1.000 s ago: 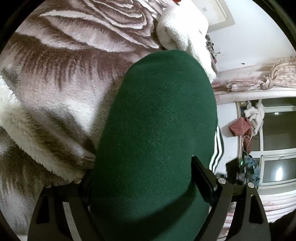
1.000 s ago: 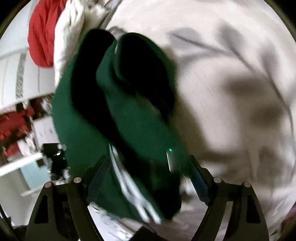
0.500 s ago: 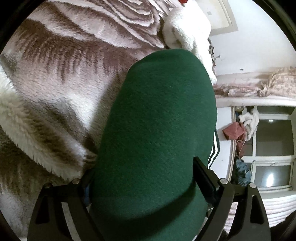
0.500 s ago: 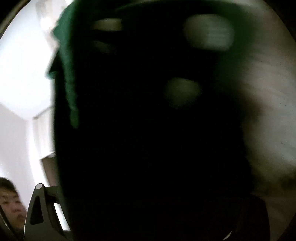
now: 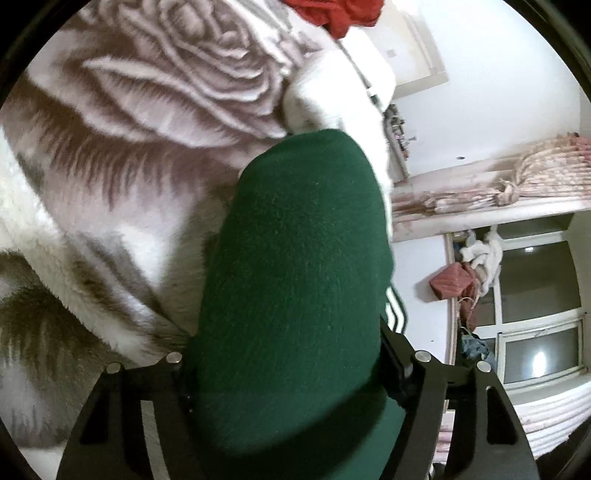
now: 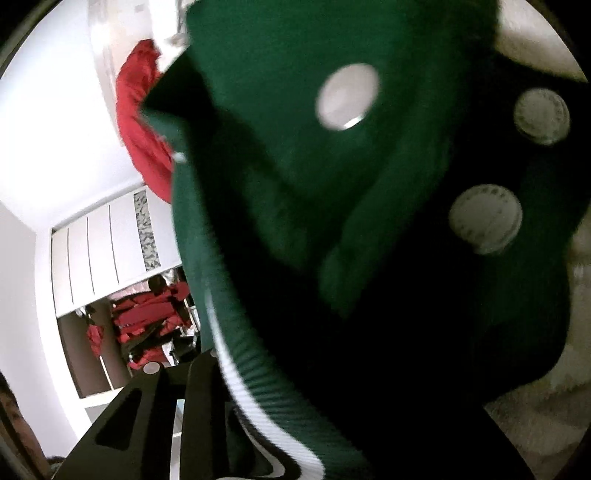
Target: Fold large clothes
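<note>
A dark green jacket [image 5: 303, 258] with white-striped ribbed trim lies over a brown and white rose-pattern blanket [image 5: 129, 147]. In the left wrist view a thick rounded fold of it fills my left gripper [image 5: 284, 354]. Those jaws are closing and both fingers press its sides. In the right wrist view the jacket [image 6: 277, 129] hangs close over the lens, showing white snap buttons [image 6: 485, 225] and its ribbed hem [image 6: 266, 398]. My right gripper [image 6: 303, 387] is closing with the hem against its left finger [image 6: 203, 387]. Fabric hides its other finger.
A red garment [image 5: 332, 11] and a white fleece roll [image 5: 332, 85] lie at the far end of the blanket. Tied curtains [image 5: 517, 184] and a window [image 5: 535, 295] stand to the right. The right wrist view shows the red garment [image 6: 144, 122] and a white wardrobe [image 6: 103, 254].
The left gripper's fingers have drawn closer on the green fold and the view has lifted slightly. In the right wrist view the jacket moved from blacking out the lens to showing snaps and hem.
</note>
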The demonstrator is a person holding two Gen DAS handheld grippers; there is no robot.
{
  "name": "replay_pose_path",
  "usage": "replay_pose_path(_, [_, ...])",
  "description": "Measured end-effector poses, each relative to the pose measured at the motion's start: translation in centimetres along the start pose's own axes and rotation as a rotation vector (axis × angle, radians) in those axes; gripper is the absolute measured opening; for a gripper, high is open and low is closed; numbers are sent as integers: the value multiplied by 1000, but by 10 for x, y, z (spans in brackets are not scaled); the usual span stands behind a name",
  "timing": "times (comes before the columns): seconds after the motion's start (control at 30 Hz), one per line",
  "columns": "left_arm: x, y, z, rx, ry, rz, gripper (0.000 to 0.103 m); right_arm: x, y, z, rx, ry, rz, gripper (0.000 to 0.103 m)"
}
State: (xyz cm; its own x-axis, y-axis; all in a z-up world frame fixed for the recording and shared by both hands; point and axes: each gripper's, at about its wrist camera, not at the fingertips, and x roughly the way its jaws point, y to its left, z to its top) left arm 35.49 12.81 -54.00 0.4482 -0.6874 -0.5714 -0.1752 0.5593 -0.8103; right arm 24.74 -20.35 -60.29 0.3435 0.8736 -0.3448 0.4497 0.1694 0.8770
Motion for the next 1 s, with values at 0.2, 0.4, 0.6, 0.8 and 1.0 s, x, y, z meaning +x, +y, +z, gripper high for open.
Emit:
replay_pose_path(0.2, [-12,-32,10,30,-18,-67,68,-18,40,-3,-58,-1,50,21])
replay_pose_path(0.4, [-3,-21,19,28,-7,-31,67,-28,68,31,-121,9,-20,21])
replay_pose_path(0.6, [19,51,6,-84,82,2,70,1,19,16,-64,101,-291,61])
replay_pose_path(0.8, [24,52,6,-86,88,-40,79,24,14,28,-69,43,-210,75])
replay_pose_path(1.0, [33,57,9,-110,96,-71,83,41,8,69,-52,85,-153,101])
